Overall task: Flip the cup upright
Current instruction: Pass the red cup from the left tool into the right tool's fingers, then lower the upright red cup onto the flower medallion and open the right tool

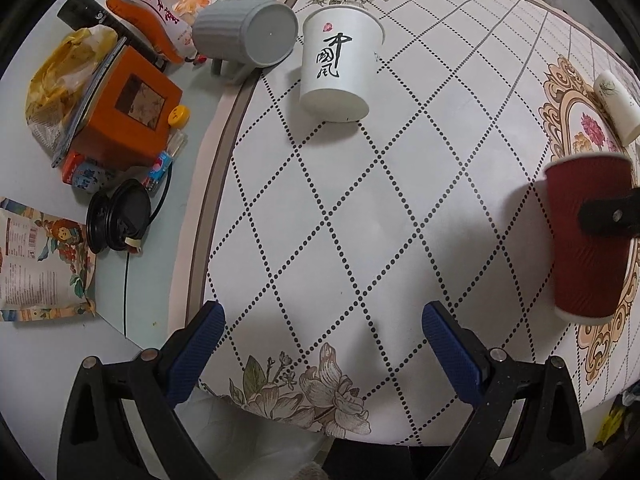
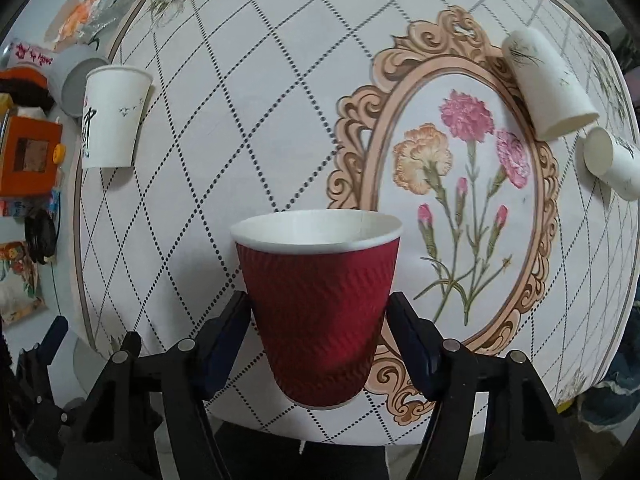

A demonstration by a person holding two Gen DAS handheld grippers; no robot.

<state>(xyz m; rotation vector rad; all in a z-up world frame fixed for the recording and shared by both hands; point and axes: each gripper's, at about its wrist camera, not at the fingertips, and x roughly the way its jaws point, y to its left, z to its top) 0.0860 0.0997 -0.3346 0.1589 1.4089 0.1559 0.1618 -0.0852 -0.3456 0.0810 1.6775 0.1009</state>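
My right gripper [image 2: 318, 308] is shut on a red ribbed paper cup [image 2: 320, 304], held mouth up above the table; its white rim faces up. The same cup [image 1: 588, 240] shows at the right edge of the left wrist view, with a right finger [image 1: 612, 216] across it. My left gripper [image 1: 322, 320] is open and empty over the tablecloth near the front edge. A white paper cup with black calligraphy [image 1: 340, 62] stands mouth up at the far left; it also shows in the right wrist view [image 2: 112, 118].
Two white cups [image 2: 548, 88] [image 2: 612, 164] lie on their sides at the far right. A grey ribbed cup [image 1: 248, 34] lies on its side beside the mat. An orange box [image 1: 128, 108], bottles, bags and a black lid [image 1: 116, 216] crowd the left side.
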